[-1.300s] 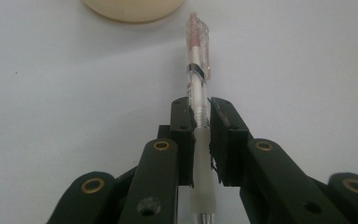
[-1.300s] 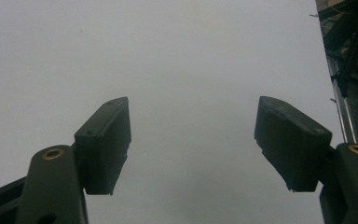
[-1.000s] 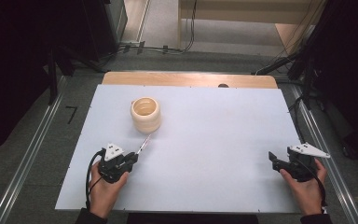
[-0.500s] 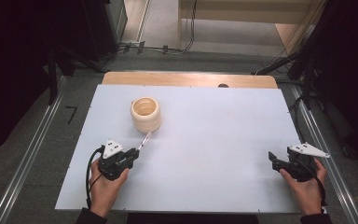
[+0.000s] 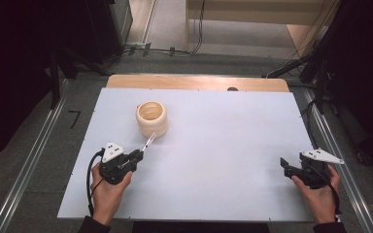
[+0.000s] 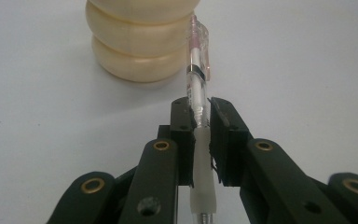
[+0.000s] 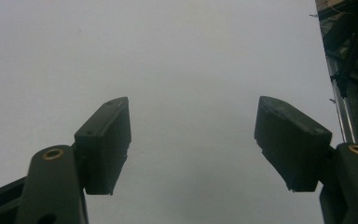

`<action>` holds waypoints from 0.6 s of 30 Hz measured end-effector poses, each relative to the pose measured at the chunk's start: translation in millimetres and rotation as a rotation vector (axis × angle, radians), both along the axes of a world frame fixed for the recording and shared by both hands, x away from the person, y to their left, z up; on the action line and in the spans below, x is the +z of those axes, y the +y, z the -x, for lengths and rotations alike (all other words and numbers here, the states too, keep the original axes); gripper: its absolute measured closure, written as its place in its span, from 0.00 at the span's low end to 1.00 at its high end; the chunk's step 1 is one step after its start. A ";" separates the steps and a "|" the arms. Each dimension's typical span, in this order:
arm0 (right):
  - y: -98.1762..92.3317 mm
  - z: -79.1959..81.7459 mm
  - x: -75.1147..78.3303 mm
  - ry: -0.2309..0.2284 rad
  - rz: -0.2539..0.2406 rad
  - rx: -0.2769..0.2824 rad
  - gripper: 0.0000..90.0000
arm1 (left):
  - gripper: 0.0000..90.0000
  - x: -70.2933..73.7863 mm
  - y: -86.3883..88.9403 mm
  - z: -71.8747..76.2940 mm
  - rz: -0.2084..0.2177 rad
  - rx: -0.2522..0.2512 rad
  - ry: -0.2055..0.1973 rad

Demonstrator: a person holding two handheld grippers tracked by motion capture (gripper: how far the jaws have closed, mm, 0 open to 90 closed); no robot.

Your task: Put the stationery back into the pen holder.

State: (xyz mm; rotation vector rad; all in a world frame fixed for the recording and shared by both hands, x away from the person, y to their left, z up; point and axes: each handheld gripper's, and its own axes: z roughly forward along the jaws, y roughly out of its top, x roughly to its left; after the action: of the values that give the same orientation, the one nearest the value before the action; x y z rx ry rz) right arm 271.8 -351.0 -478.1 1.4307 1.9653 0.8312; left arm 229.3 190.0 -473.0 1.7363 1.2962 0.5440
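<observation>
Left hand-held gripper (image 6: 202, 122) clenched on a clear pen (image 6: 196, 79), tip end back, cap end just beside the ribbed wooden cup (image 5: 151, 118), near-left on the table (image 5: 233, 145). Lift, tip upright, lower inside the rim. Right hand-held gripper (image 7: 193, 140) released, idle far right.

A clear glossy plastic pen (image 6: 197, 74) with a matt white rubbery grip sits between matt black plastic jaws with brass-coloured rivets. Upper left in the left gripper view, a smooth pale wooden ribbed cup (image 6: 140, 39) stands on the matt white tabletop (image 5: 223, 145).
</observation>
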 end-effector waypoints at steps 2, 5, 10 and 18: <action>0.1 0.0 0.0 0.001 0.000 -0.001 0.29 | 0.90 1.9 0.3 0.3 0.009 0.000 -0.008; 0.2 0.2 0.2 -0.001 -0.001 -0.001 0.29 | 0.90 4.4 0.0 0.5 0.014 0.002 -0.015; 0.5 0.1 0.2 0.000 0.002 0.000 0.29 | 0.90 5.9 -0.7 -0.5 0.022 0.001 -0.021; 0.5 0.5 0.5 -0.002 0.003 0.003 0.29 | 0.90 14.3 3.3 -3.8 0.043 0.020 -0.043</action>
State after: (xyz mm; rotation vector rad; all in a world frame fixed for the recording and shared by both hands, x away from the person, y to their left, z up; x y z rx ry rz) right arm 271.3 -350.6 -477.6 1.4250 1.9665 0.8302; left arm 233.1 193.3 -458.8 1.6695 1.2869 0.5582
